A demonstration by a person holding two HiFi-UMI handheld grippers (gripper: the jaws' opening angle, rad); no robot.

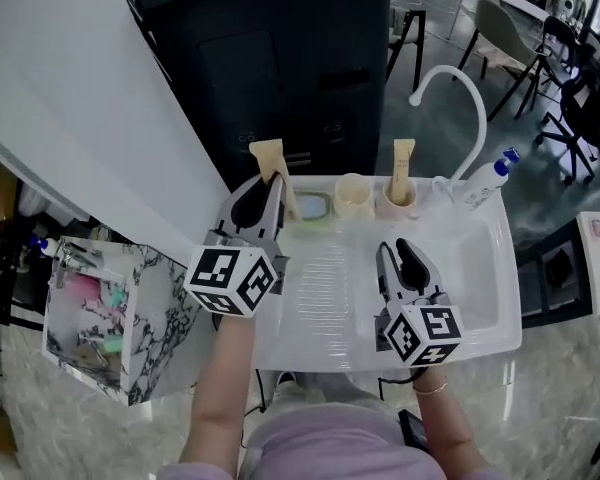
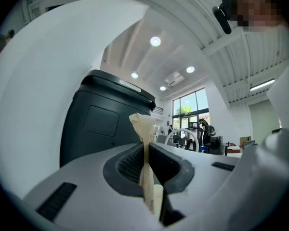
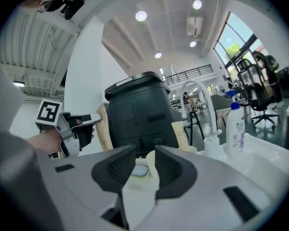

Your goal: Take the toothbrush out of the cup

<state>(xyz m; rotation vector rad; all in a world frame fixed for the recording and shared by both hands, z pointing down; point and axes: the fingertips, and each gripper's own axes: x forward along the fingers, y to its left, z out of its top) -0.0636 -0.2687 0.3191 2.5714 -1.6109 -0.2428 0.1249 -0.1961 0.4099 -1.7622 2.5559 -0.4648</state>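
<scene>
left gripper [image 1: 267,188] — clamped on toothbrush [image 1: 269,156] | right gripper [image 1: 397,252] — jaws apart, empty, over sink [image 1: 508,298]

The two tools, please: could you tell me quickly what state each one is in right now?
Left tool: closed on the toothbrush.
Right tool: open, holding nothing.

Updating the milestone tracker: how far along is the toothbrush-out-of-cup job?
Done: one toothbrush is out, clamped in the left gripper. In hand: it is held in the air, not set down. Left: possibly the second toothbrush standing in the right cup; the right gripper is open and empty.
</scene>
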